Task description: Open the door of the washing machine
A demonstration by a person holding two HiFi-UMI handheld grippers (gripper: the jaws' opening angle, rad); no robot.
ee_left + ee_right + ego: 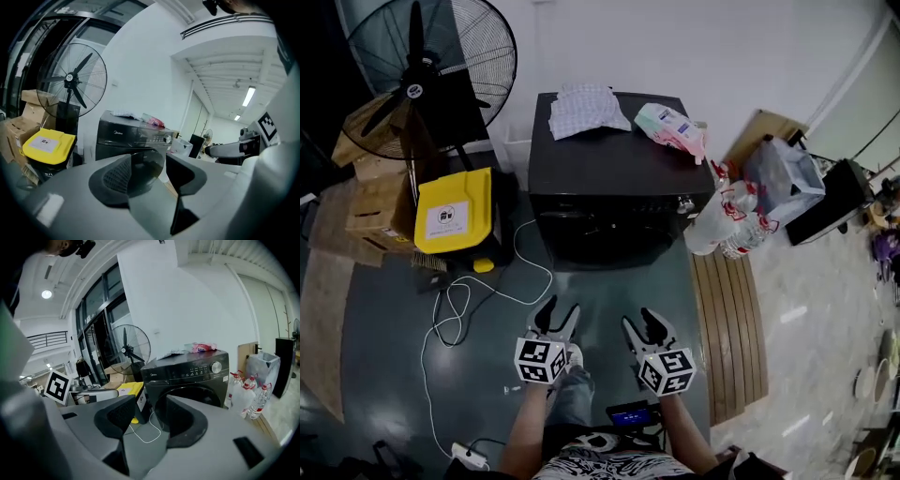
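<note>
A black front-loading washing machine (619,159) stands ahead of me, its round door (602,234) shut and facing me. My left gripper (557,316) and right gripper (643,324) hover side by side over the floor, well short of the door, both open and empty. In the left gripper view the machine (123,133) shows beyond the spread jaws of my left gripper (160,161). The right gripper view looks between the parted jaws of my right gripper (152,409) at the machine (187,373) and its dark door (202,397).
A checked cloth (586,108) and a pink packet (671,127) lie on the machine's top. A large fan (422,66), cardboard boxes (375,202) and a yellow-lidded bin (455,211) stand left. Water bottles (731,220) stand right, beside a wooden board (731,319). A white cable (478,291) trails across the floor.
</note>
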